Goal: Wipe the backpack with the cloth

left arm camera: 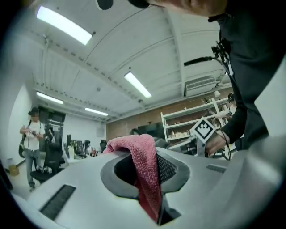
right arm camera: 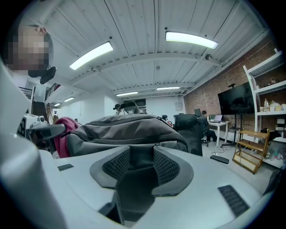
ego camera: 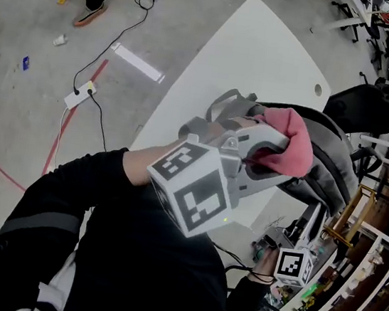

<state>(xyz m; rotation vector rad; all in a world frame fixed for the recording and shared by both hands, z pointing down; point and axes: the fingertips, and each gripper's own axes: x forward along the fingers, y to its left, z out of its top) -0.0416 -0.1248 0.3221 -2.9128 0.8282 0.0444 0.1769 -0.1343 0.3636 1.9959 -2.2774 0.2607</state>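
A grey backpack (ego camera: 336, 171) lies on the white table (ego camera: 252, 51). My left gripper (ego camera: 270, 151) is held level just above its near side, shut on a pink cloth (ego camera: 294, 133). In the left gripper view the cloth (left arm camera: 143, 154) drapes over the left jaw and hangs down between the pads. My right gripper's marker cube (ego camera: 292, 265) shows low at the right. In the right gripper view the backpack (right arm camera: 129, 127) fills the middle, and the right gripper (right arm camera: 140, 163) pinches a fold of its grey fabric. The pink cloth (right arm camera: 62, 134) shows at the bag's left end.
Shelves with small items (ego camera: 356, 282) and a wooden rack (ego camera: 352, 209) stand close on the right. A black office chair (ego camera: 367, 103) sits behind the table. Cables and a power strip (ego camera: 79, 94) lie on the floor at left. A person (left arm camera: 31, 143) stands far off.
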